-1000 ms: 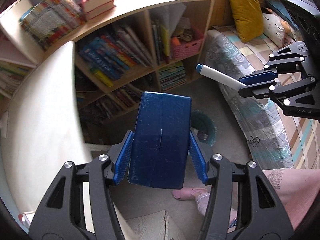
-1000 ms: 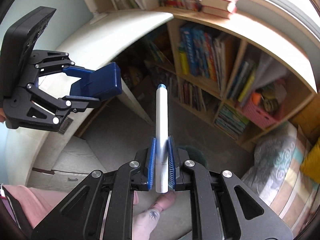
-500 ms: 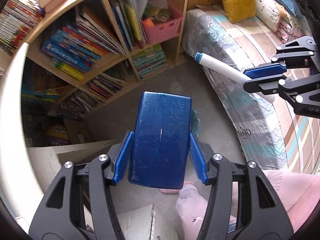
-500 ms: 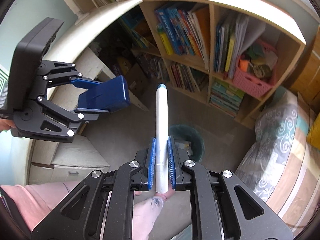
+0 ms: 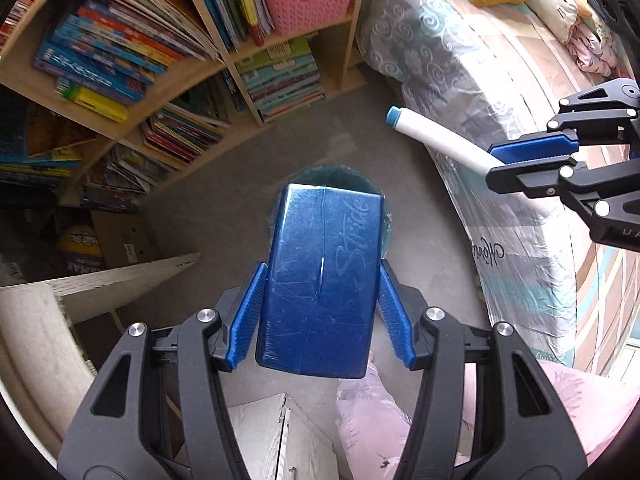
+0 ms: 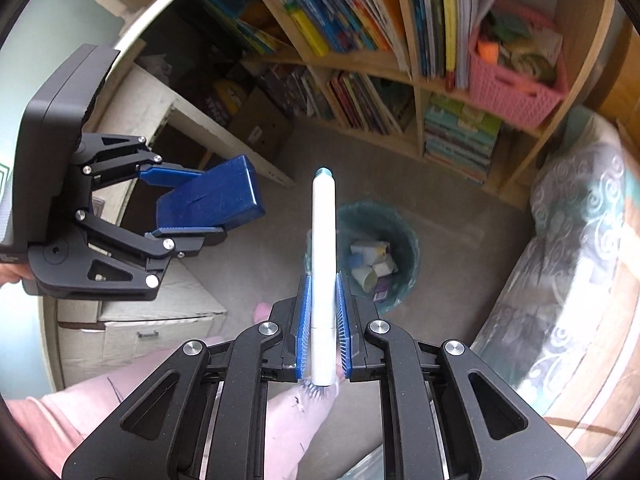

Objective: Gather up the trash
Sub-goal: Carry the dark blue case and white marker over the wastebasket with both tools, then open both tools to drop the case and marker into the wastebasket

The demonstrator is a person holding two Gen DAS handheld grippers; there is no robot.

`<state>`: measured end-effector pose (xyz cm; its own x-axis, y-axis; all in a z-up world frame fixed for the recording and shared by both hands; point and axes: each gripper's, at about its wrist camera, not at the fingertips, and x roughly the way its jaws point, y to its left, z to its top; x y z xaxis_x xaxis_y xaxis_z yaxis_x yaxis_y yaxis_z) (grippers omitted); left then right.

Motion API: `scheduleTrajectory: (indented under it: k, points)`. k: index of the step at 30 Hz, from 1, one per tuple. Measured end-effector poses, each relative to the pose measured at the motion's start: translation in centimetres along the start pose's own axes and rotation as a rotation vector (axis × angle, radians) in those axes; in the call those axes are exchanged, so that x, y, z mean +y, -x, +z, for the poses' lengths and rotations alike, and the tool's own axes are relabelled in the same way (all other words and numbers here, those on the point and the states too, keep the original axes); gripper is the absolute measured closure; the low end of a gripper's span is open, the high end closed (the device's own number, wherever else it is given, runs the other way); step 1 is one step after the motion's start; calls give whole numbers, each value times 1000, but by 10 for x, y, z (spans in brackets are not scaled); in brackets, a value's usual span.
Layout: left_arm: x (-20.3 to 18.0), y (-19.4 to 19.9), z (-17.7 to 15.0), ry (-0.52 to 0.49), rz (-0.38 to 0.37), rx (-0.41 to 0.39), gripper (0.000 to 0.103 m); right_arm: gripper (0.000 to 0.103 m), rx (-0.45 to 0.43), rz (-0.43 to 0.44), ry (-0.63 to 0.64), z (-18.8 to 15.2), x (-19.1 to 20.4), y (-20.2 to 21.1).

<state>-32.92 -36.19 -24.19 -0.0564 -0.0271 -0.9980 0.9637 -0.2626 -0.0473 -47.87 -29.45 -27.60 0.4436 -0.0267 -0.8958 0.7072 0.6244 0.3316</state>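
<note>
- The blue box [image 5: 320, 280] is a flat, glossy carton with scratches and the word "Stride" on its face. I judge it light and rather stiff, but hollow, so a hard squeeze could dent it.
- The left gripper [image 5: 320, 308] holds this box by its two narrow long sides, with the ribbed blue pads pressing on both, about half way open. The smooth film looks slippery, so the ribbed pads help.
- The box hangs directly above the bin [image 6: 380, 252], which it mostly hides in the left wrist view.
- The white marker [image 6: 323, 264] is a thin, rigid plastic tube with a teal cap. It seems very light and can roll.
- The right gripper [image 6: 323, 332] is closed almost fully on the rear part of the marker, so the long front part sticks out free over the near edge of the bin.
- The bin is round, with a greenish translucent liner, and already contains small cartons and paper cups.
- Around it are a grey floor, a wooden bookshelf [image 6: 416, 80] and a bed with a soft patterned cover [image 5: 500, 128].
</note>
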Motion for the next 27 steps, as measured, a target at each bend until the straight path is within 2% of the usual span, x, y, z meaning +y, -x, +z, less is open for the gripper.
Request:
scheduleTrajectory:
  k: [10,22,25,27]
  points:
    - [4,-56,4,5,-13,71,51,89,51,29,-58,-1,-18,-52]
    - [-5,-88,16,-35,-7,75,50,89,47,50,-83,10,-48,-82]
    - [-5,-99,19,-41,-13,84,49,84,30,52,-101,12,-57,-89]
    - [-7,-109,20,-53,27,90,29,71,32,50,-109,12,-62,-94]
